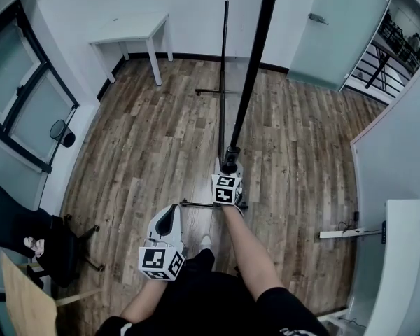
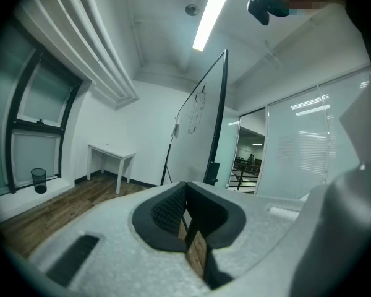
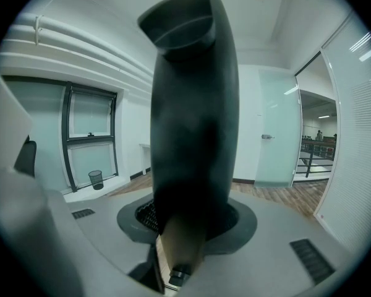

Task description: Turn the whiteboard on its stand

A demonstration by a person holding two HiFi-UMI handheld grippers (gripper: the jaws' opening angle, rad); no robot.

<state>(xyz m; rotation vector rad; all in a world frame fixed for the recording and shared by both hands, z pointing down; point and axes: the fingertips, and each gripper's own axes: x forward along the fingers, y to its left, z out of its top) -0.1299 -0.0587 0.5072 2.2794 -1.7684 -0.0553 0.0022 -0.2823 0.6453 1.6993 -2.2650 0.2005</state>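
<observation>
Right gripper (image 1: 230, 165) is clamped on the thick black frame post (image 3: 195, 116) of the tall white whiteboard (image 2: 201, 125). The post fills the space between its jaws and rises straight up past them, and the board stands edge-on directly ahead of this tool. Left gripper (image 1: 169, 217), beside and behind the right one, has its jaws together on nothing and touches neither board nor stand. The stand's black foot bar (image 1: 196, 204) lies on the brown wood-plank floor (image 1: 147, 138) just below the right gripper, with the person's pale shoe (image 1: 206, 242) close behind it. Likely hazards: with a single hold on one edge, the smooth post may slide or twist in the pads; a hard pull may rock the stand; the foot bar may catch the shoe when the board swings.
</observation>
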